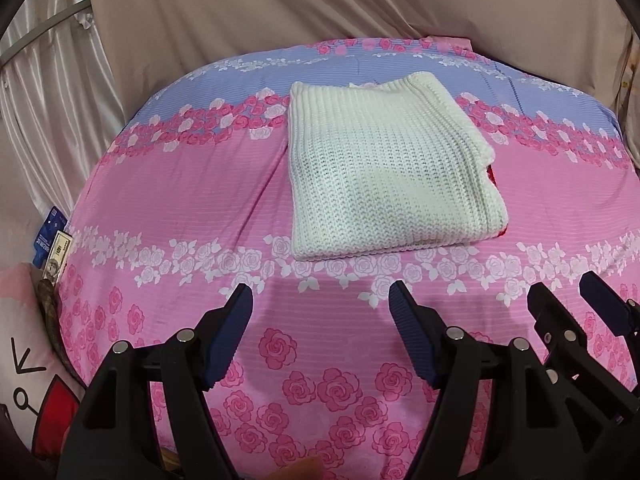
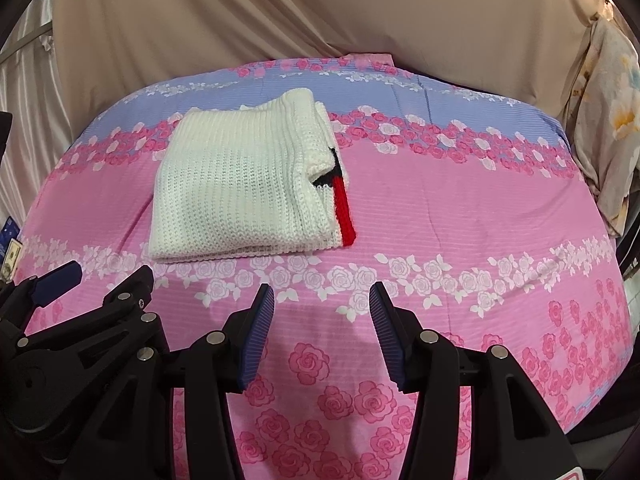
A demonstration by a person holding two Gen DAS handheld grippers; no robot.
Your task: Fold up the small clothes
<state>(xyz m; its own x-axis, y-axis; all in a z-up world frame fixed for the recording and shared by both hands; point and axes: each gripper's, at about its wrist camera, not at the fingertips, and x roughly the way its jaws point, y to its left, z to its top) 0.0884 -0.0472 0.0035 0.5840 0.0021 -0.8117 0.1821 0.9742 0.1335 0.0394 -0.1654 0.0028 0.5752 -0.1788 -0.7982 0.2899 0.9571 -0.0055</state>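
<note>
The left tongs [image 1: 320, 304] and the right tongs [image 2: 322, 300] hang side by side just above the near edge of the bed [image 1: 180, 200], each spread wide with nothing between its pads. The bed itself, under a pink and blue rose-print cover, fills most of both views. On it, around the middle and toward the far edge, lies the white knitted sweater [image 1: 384, 168], well apart from both tongs. It looks already folded into a neat thick rectangle, with a red and black strip [image 2: 346, 208] showing along its right side. The folding appears finished, or nearly so; at most a tidy-up remains.
</note>
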